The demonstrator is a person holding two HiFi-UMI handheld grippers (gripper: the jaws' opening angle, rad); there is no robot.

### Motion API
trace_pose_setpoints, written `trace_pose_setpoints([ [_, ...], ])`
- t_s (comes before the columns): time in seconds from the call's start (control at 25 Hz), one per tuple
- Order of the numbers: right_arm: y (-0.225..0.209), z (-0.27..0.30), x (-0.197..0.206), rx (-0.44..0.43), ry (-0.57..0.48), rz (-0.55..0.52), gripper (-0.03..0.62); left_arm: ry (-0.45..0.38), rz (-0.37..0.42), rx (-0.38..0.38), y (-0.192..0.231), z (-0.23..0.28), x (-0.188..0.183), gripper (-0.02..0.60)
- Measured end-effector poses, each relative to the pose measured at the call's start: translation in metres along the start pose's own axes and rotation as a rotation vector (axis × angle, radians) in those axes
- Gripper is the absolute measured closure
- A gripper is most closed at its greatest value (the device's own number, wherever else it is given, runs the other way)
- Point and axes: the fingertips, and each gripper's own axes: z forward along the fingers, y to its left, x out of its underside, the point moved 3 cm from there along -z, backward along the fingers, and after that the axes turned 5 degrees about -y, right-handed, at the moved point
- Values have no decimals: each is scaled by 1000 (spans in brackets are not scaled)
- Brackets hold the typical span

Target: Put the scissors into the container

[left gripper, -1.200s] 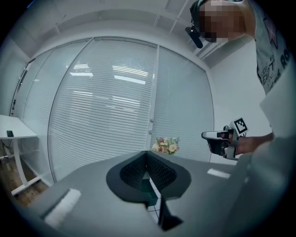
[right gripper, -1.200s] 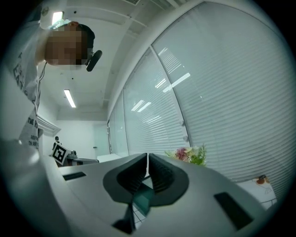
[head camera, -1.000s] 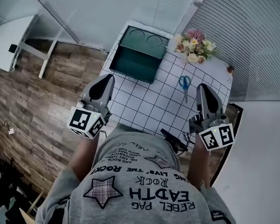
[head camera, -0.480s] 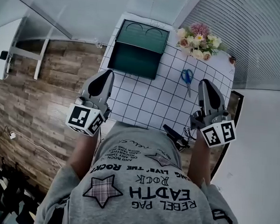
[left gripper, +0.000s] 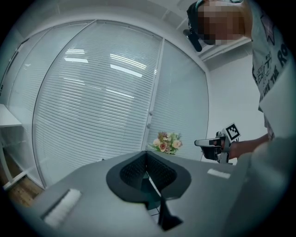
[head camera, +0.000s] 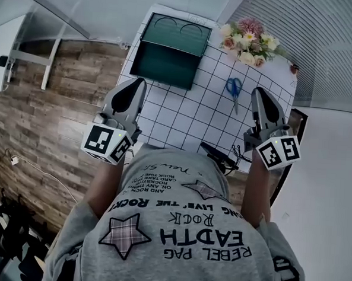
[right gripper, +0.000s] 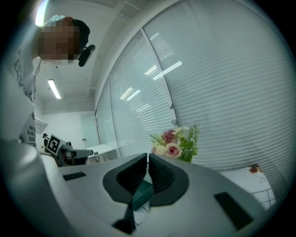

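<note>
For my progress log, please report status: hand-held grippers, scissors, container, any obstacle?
Left hand-held gripper shut, empty; right hand-held gripper shut, empty. Blue scissors lying on table, outside green container. Nothing between them.

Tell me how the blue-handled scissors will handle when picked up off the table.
The scissors look small and thin, so probably light and stiff. They lie flat on the gridded table, so they are likely awkward to pinch from above, and they shouldn't roll.

Left claw (head camera: 136, 88) jaws pressed together; right claw (head camera: 259, 96) same; both point forward, near level, well apart.
</note>
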Motion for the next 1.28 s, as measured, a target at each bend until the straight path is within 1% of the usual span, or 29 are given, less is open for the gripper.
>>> trace_pose_setpoints([
  [0.16, -14, 5, 28, 0, 77, 16, 576, 11, -9, -9, 0, 3, 8, 572],
  [0.32, -27, 5, 55, 29, 140, 28, 576, 29, -16, -2, -2, 6, 16, 572],
  [0.44, -32, 7, 70, 31, 179, 28, 576, 36, -17, -2, -2, 10, 19, 572],
  [0.6, -38, 12, 83, 30, 223, 26, 576, 47, -31, -16, 1, 16, 22, 572],
  [1.28, -59, 25, 130, 58, 353, 48, 575, 74, -57, -3, 8, 39, 36, 572],
])
